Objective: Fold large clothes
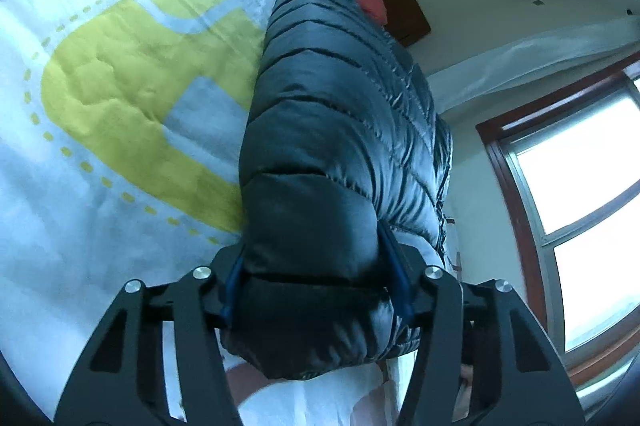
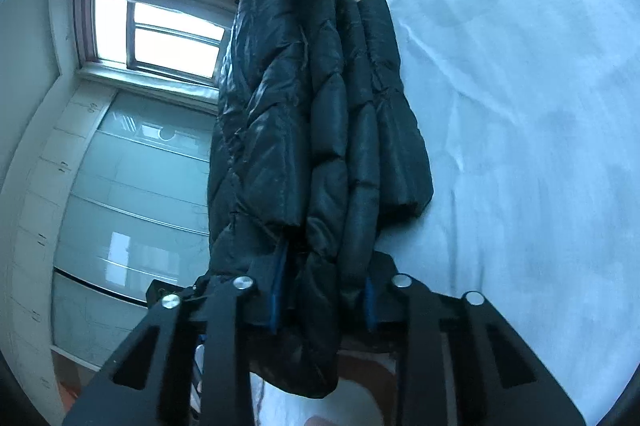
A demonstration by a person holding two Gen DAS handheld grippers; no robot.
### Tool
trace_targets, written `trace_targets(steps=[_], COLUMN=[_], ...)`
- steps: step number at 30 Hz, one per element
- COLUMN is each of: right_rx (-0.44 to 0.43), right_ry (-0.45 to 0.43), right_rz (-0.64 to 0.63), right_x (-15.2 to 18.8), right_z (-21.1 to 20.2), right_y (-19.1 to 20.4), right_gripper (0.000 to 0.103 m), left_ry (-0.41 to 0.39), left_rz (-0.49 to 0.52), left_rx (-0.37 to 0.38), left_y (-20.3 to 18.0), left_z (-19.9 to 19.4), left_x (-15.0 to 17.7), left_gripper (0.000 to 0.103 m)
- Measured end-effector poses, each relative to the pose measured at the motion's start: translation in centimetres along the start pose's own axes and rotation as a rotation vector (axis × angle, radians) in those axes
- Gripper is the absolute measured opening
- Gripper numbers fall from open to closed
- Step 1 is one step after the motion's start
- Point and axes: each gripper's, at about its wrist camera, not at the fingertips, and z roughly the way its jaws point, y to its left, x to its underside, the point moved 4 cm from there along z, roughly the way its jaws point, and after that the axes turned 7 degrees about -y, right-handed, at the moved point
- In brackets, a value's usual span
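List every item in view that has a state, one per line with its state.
left gripper: shut on the puffer jacket's thick folded end.
right gripper: shut on the jacket's bunched layers.
puffer jacket: black, folded in layers, held at both ends.
bedsheet: spread flat, slightly wrinkled.
window: closed.

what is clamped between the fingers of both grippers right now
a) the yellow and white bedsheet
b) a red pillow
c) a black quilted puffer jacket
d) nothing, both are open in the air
c, the left gripper and the right gripper each have their blue pads pressed into the bunched black puffer jacket, which lies over the bedsheet.
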Motion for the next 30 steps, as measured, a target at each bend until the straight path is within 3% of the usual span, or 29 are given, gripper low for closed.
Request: trace_targets(steps=[3,5,7,8,13,21,30], right_rx=[-0.004,0.022,0.082,0.103,0.093,0.095,0.068], right_ry=[-0.002,-0.011,-0.032,-0.041,-0.081,-0.114,-0.116], right_rz=[-0.015,-0.03,-0.066,-0.08,-0.067,-0.095,-0.077], right_x=[-0.5,-1.4,-2.2,-2.6,-5.7,-13.0,-15.0], right_z=[0.3,0.6,0.0,-0.4,-1.5,2.7,4.7], right_y=[-0.1,0.1,0.5,0.5,0.5,3.2,3.5], right_gripper=[0.031,0.042,0.067,0.071,0.075,0.077,0.077], left_ry=[0.007,0.021,0.034,0.031,-0.02,-0.033,-0.023], left_rz=[0.014,-0.006,-0.032,-0.036,-0.086,-0.173,-0.195], left_rx=[0.004,0.006,-0.005,-0.011,-0.024,-0.014,-0.059], left_y=[0.0,0.6,1.2,1.3,2.6,1.4,2.3], left_z=[-0.1,0.1,-0.1,-0.4,-1.7,3.2,6.1], left_x=[0.2,-0.1,-0.5,-0.8,-3.5,-10.4,-11.6], left_gripper=[0.056,0.065,0.075,0.079,0.088,0.088,0.089])
